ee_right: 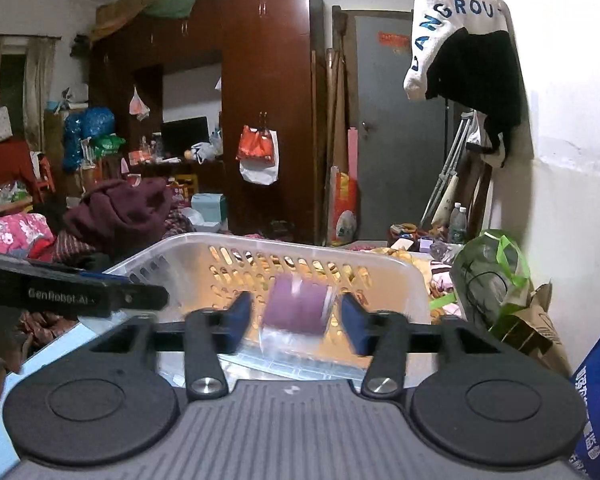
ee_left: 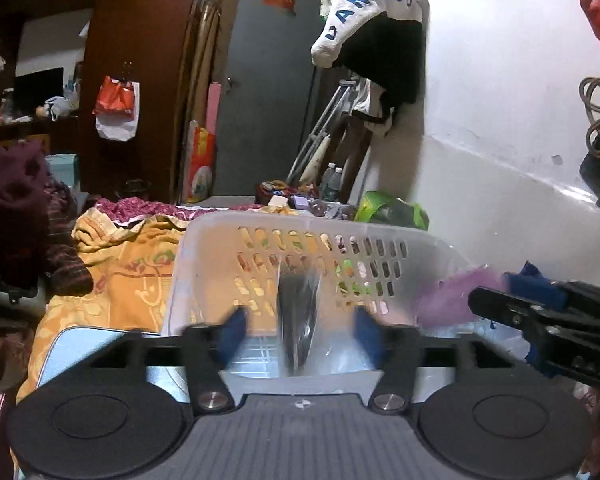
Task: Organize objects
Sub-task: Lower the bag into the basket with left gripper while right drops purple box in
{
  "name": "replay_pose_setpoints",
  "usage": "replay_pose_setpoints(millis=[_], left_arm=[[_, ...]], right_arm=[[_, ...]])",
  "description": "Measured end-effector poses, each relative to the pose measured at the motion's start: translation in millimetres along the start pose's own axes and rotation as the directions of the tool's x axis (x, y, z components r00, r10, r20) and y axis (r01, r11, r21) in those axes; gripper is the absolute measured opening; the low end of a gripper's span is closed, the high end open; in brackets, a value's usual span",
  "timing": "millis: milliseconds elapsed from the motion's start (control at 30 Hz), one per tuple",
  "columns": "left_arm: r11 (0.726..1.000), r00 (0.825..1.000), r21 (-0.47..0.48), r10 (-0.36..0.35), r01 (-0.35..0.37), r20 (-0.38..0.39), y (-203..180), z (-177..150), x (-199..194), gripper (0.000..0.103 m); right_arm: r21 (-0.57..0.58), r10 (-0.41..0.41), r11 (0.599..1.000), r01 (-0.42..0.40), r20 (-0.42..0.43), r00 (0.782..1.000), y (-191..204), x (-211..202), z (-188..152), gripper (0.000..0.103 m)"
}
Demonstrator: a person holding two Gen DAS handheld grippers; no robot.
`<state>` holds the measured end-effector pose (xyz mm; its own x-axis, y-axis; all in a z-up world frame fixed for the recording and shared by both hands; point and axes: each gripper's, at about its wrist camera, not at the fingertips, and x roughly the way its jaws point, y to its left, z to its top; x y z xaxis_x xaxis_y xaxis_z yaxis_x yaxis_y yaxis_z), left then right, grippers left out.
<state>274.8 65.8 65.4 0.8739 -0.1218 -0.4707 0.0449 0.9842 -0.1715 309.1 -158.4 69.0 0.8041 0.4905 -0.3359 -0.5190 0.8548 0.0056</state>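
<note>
A translucent slotted plastic basket (ee_left: pixel 260 220) (ee_right: pixel 260 242) sits on the bed just ahead of both grippers. My left gripper (ee_left: pixel 299 336) stands open above its near side. A dark item in clear wrap (ee_left: pixel 298 316), blurred, hangs between the blue pads without touching either. My right gripper (ee_right: pixel 297 318) is open too, with a blurred purple packet (ee_right: pixel 298 308) loose in the gap. That purple packet (ee_left: pixel 452 292) also shows beside a finger (ee_left: pixel 500 304) of the right gripper at the right edge. A finger (ee_right: pixel 100 300) of the left gripper reaches in from the left.
An orange patterned blanket (ee_left: pixel 132 280) covers the bed left of the basket. A dark red clothes pile (ee_right: pixel 120 212) lies further left. A green bag (ee_right: pixel 492 276) and a brown paper bag (ee_right: pixel 540 332) stand against the white wall (ee_left: pixel 500 160) on the right.
</note>
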Motion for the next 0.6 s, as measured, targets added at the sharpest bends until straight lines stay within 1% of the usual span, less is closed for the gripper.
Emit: replay_pose_setpoints(millis=[33,67,133,167,200,233,267,367,433,467,500,533,600], left_arm=[[1.0,1.0,0.003,0.005,-0.005,0.023,-1.1,-2.8,-4.9,0.075],[1.0,0.999,0.005,0.001,-0.002,0.045,-0.9,-4.2,-13.2,0.075],[1.0,0.997,0.009,-0.01,0.01,0.083,-0.7,-9.8,-33.5,0.076],[1.0,0.994,0.011,-0.023,0.022,0.102,0.2,-16.0,-47.7,0.078],[0.999,0.992,0.018,-0.035,0.033,0.124,1.2,-24.9,-62.4,0.083],[0.999,0.988,0.028,-0.042,0.038,0.147,1.4,-38.5,-78.9,0.085],[0.998,0.986,0.04,-0.046,0.04,0.162,-0.4,-50.7,-91.0,0.086],[0.996,0.98,0.063,-0.068,0.057,0.188,-0.9,-101.3,-122.1,0.086],[0.995,0.976,0.059,-0.089,0.079,0.198,-1.5,-135.0,-134.4,0.086],[0.995,0.976,0.058,-0.094,0.084,0.196,-2.3,-146.0,-135.9,0.086],[0.995,0.977,0.056,-0.095,0.086,0.192,-4.2,-156.3,-136.9,0.086],[0.994,0.978,0.065,-0.099,0.088,0.184,-8.0,-166.3,-135.8,0.086],[0.992,0.979,0.092,-0.107,0.092,0.176,-14.9,-175.0,-134.4,0.086]], right_arm=[[-0.003,0.005,1.0,-0.005,0.009,1.0,-1.1,-6.8,-1.1,0.076],[-0.008,0.011,1.0,-0.011,0.023,1.0,-1.9,-16.7,-4.4,0.081],[-0.02,0.013,1.0,-0.012,0.059,0.998,-2.5,-41.8,-11.2,0.083],[-0.025,0.022,1.0,-0.02,0.075,0.997,-2.3,-58.1,-18.0,0.088],[-0.028,0.034,0.999,-0.032,0.089,0.995,-5.3,-70.3,-25.5,0.092],[-0.034,0.048,0.998,-0.045,0.105,0.993,-7.0,-87.1,-40.0,0.1],[-0.038,0.058,0.998,-0.054,0.114,0.992,-9.3,-100.1,-54.1,0.102],[-0.009,0.065,0.998,-0.064,0.096,0.993,-19.0,-126.8,-102.6,0.102],[0.036,0.093,0.995,-0.096,0.084,0.992,-23.0,-136.6,-130.8,0.102],[0.049,0.108,0.992,-0.112,0.077,0.991,-22.5,-138.3,-141.8,0.099],[0.048,0.116,0.992,-0.12,0.073,0.991,-21.3,-138.3,-146.5,0.098],[0.037,0.117,0.992,-0.12,0.068,0.991,-17.9,-137.2,-152.5,0.094],[0.017,0.113,0.993,-0.113,0.049,0.992,-13.3,-132.2,-155.3,0.087]])
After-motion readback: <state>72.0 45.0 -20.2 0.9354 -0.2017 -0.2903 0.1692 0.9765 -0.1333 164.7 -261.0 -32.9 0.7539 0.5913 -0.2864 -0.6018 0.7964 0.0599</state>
